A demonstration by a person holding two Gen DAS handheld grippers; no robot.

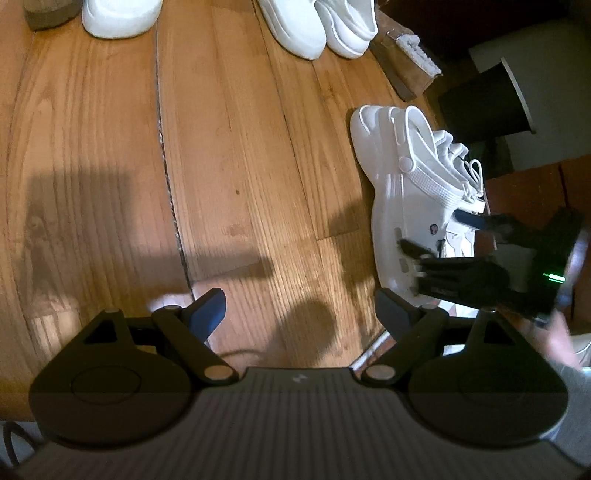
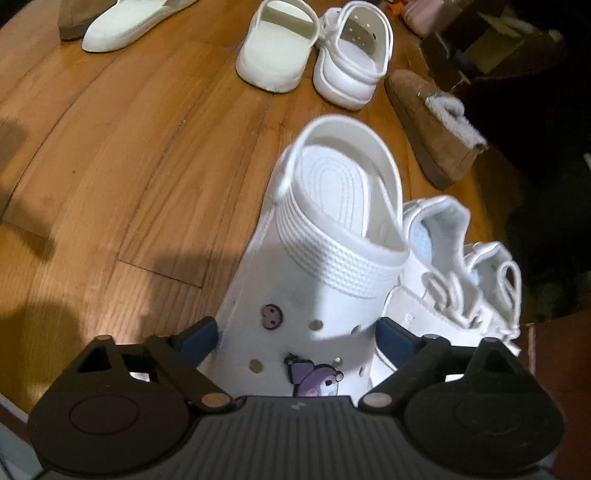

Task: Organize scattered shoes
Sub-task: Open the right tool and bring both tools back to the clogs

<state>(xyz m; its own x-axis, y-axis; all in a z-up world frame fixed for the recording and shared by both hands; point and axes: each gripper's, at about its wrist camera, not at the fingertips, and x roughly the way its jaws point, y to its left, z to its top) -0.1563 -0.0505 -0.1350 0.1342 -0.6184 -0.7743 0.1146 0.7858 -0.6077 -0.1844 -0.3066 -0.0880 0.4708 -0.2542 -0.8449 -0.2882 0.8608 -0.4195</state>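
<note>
A white clog with purple charms (image 2: pixel 325 258) lies on the wood floor, heel away from me. My right gripper (image 2: pixel 297 336) is open and straddles its toe, one finger on each side; I cannot tell whether the pads touch it. The clog (image 1: pixel 397 192) and the right gripper (image 1: pixel 436 236) also show in the left wrist view. A white laced sneaker (image 2: pixel 454 295) lies against the clog's right side. My left gripper (image 1: pixel 299 314) is open and empty above bare floor, left of the clog.
Farther off lie a white slide (image 2: pixel 277 55), a second white clog (image 2: pixel 351 62), a brown fleece-lined slipper (image 2: pixel 436 136), a white flat shoe (image 2: pixel 129 22) and a tan shoe (image 2: pixel 79 14). Dark furniture (image 2: pixel 535 92) stands at the right.
</note>
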